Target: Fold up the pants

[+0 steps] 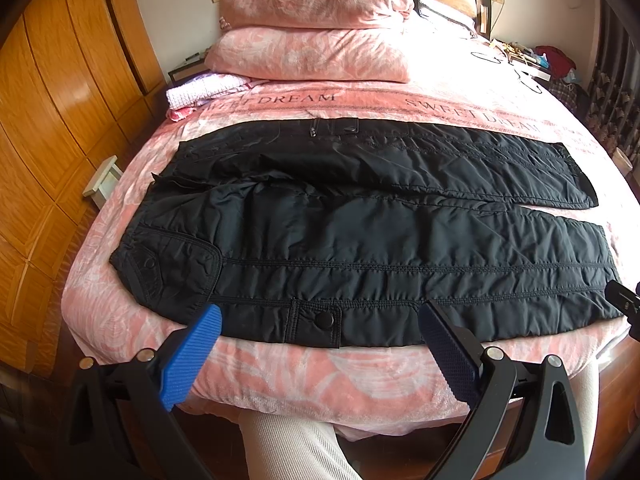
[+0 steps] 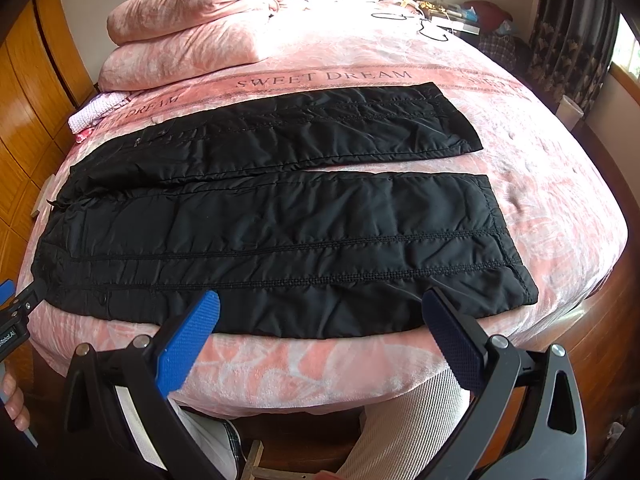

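Pants (image 1: 360,232), black and quilted, lie spread flat across the near half of a bed (image 1: 320,376) covered in a pink blanket lettered "SWEET DREAM". The waist sits toward the bed's left edge and both legs run toward the right edge, parted by a narrow strip of blanket near the cuffs. The nearer leg lies along the bed's near edge, its snap-button pocket facing the cameras.

At left, wooden wardrobe doors (image 1: 52,140) line the wall, and a folded white-and-pink cloth (image 1: 204,90) rests at the bed's far left, beside two stacked pink pillows (image 1: 312,28) at the headboard.

The left gripper (image 1: 320,356) hovers just off the near edge, its blue-padded fingers (image 1: 192,360) spread wide apart and holding nothing; the pants' hip and pocket area lies just beyond its tips. The right gripper (image 2: 320,344) hangs likewise off the near edge, fingers set wide and empty, with the lower part of the near leg just ahead of it and the cuff beyond its right finger. A person's light-trousered leg (image 2: 404,416) shows below the bed edge. Clutter crowds the bed's far right corner (image 2: 452,20), near dark patterned curtains (image 2: 568,40).
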The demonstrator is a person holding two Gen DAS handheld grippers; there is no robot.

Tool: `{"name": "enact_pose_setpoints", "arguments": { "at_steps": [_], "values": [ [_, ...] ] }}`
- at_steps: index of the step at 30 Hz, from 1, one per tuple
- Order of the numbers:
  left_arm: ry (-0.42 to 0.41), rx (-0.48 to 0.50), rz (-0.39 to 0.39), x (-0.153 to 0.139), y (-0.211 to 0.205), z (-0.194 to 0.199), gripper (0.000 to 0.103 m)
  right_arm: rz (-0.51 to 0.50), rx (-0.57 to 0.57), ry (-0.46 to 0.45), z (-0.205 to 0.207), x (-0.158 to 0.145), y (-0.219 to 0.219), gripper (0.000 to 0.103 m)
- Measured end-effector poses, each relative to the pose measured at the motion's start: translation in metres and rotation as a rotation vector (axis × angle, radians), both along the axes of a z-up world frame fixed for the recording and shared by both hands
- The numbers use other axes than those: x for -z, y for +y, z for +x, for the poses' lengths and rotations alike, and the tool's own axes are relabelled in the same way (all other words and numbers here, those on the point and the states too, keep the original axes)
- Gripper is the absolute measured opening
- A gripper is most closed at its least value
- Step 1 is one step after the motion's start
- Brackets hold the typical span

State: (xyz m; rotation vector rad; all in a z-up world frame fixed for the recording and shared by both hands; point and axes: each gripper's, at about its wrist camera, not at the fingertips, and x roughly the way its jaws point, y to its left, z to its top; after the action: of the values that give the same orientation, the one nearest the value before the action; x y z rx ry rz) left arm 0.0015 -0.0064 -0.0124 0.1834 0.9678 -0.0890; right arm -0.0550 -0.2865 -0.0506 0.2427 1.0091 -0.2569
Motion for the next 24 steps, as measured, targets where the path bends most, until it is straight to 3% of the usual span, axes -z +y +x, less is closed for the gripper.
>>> {"name": "enact_pose_setpoints", "arguments": {
  "at_steps": [24],
  "values": [
    [0.014,0.003,0.005,0.0025,-0.004,0.0061,0.099,0.039,-0.016,0.003,0.0056,0.0065,-0.0024,0.101]
  ]
}}
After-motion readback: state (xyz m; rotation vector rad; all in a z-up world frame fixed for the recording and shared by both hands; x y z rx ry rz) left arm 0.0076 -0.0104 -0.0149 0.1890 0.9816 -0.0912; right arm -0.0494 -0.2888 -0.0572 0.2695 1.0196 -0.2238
